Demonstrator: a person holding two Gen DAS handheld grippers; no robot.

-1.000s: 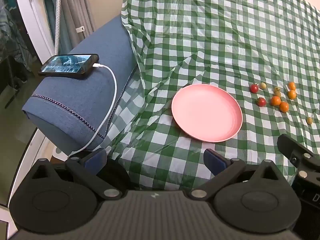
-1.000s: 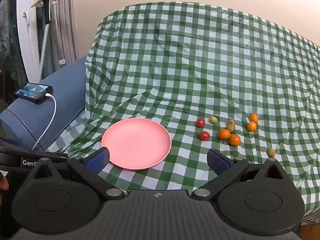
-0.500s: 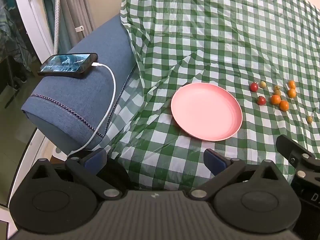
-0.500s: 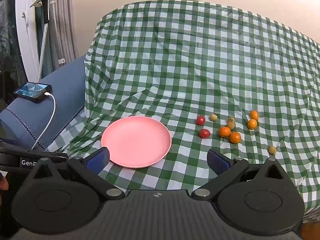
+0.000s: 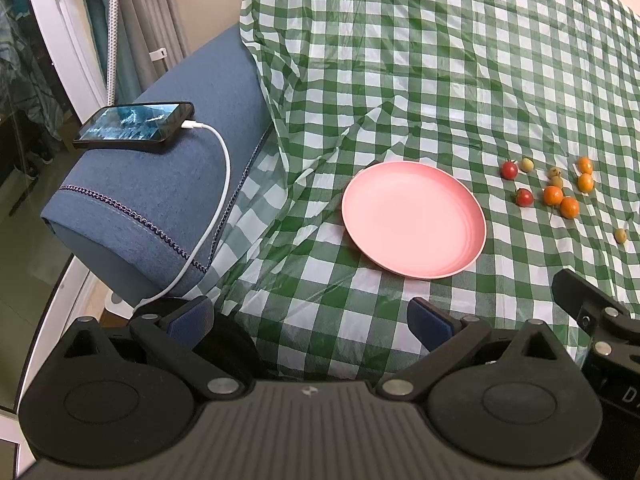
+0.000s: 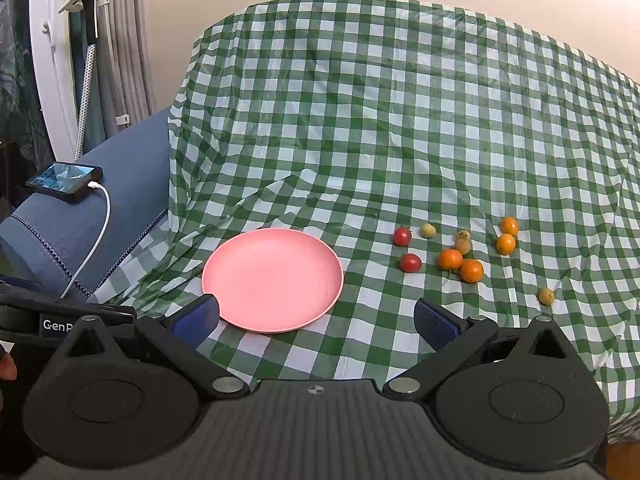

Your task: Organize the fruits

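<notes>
**Reaching for the first fruit, jaws wide and empty**

Scattered on the checked cloth, the small fruits lie in a loose cluster to the right of the pink plate, none of them on it yet. Two red tomatoes sit nearest the plate, the orange ones just beyond, pale yellow ones among them, and one yellow stray lies apart toward the near right.

The right gripper hangs short of the plate with its blue pads spread apart and nothing between them; the left gripper is likewise spread and empty, nearer the blue armrest.

My judgement: start with a red tomato, coming down from above so the pads straddle it alone. Squeeze gently; such fruit looks soft and will roll on wrinkled cloth. The touching orange pair calls for care.
</notes>
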